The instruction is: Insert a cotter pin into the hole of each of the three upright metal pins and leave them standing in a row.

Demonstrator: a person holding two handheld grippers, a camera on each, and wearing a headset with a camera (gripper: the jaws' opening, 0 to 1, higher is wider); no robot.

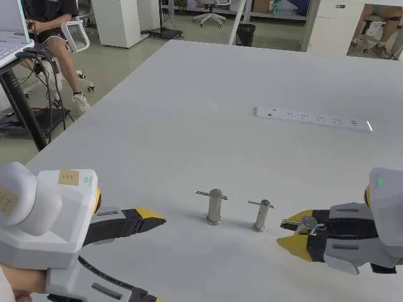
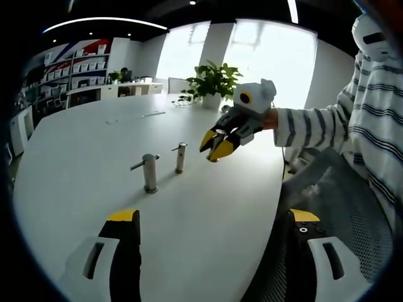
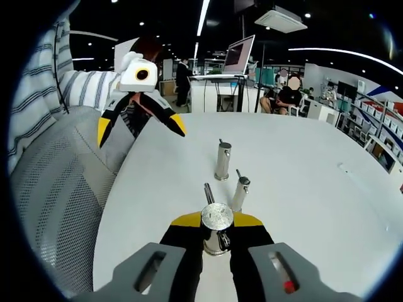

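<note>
Right gripper view: right gripper [image 3: 217, 221] clamps metal pin [image 3: 216, 215] upright.

A broad white table [image 1: 189, 94] carries a white power strip [image 1: 313, 118] in an open-plan office with a pale floor [image 1: 119, 63]. White cabinets [image 1: 116, 22] and a dark bin [image 1: 245, 34] stand beyond it. Bright windows [image 2: 277, 56] back a potted plant [image 2: 213, 80]. Strip lights [image 3: 203, 16] line the dark ceiling, and a grey mesh chair [image 3: 56, 207] sits at the table's edge.
</note>
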